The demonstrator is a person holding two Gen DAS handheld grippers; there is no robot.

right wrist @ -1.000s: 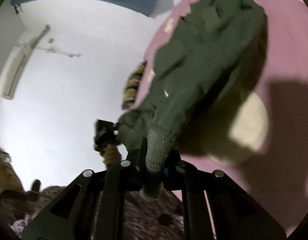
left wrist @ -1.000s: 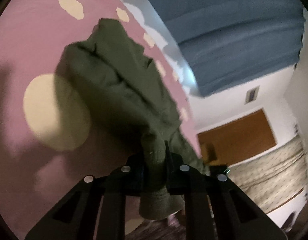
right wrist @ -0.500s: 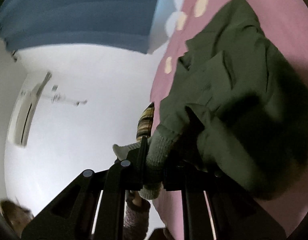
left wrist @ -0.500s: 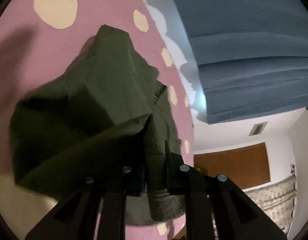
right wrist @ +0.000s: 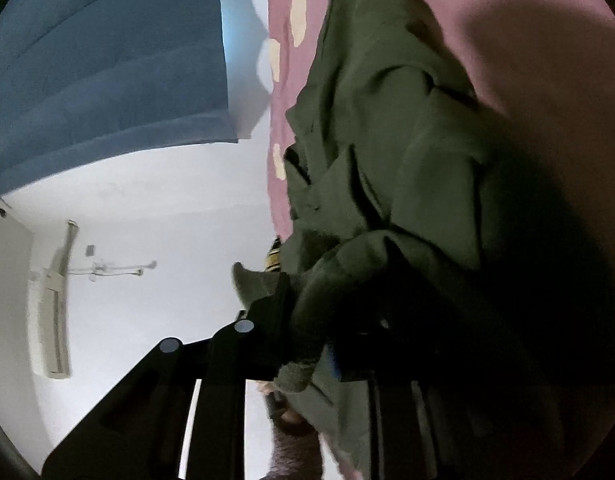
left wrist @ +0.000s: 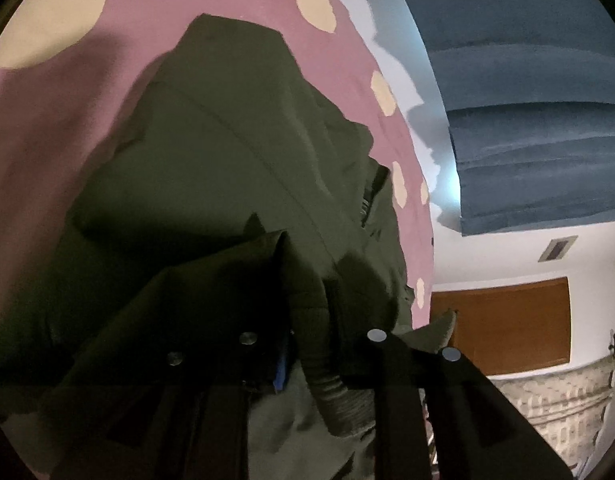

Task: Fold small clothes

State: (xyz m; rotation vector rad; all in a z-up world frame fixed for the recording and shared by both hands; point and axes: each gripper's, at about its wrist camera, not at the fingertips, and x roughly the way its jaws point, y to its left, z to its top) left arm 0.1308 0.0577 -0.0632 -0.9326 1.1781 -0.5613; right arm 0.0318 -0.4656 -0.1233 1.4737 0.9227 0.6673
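Both cuffs of the green jacket [left wrist: 235, 168] have been carried across and lowered since a second ago, when the garment hung bunched from the claws above the pink dotted sheet [left wrist: 39, 128]. The jacket now lies spread over the sheet, with a fold of cloth doubled back toward the cameras. The left claw [left wrist: 311, 344] has its jaws opening, the ribbed cuff [left wrist: 327, 384] lying between them. The right claw [right wrist: 307, 332] is likewise opening, with the other cuff [right wrist: 297, 372] between its jaws. Whether the pads press on the cloth cannot be told in either view. The change is judged to mark the end of a fold: the sleeves have been laid over the body and are being let go.

Much is obscured. The near half of each view is in deep shadow, and the left finger of the left claw is draped by cloth. The jacket's far edge and its full outline are cut off, so the neatness of the fold cannot be judged. A blue curtain [right wrist: 107, 60] fills the background.
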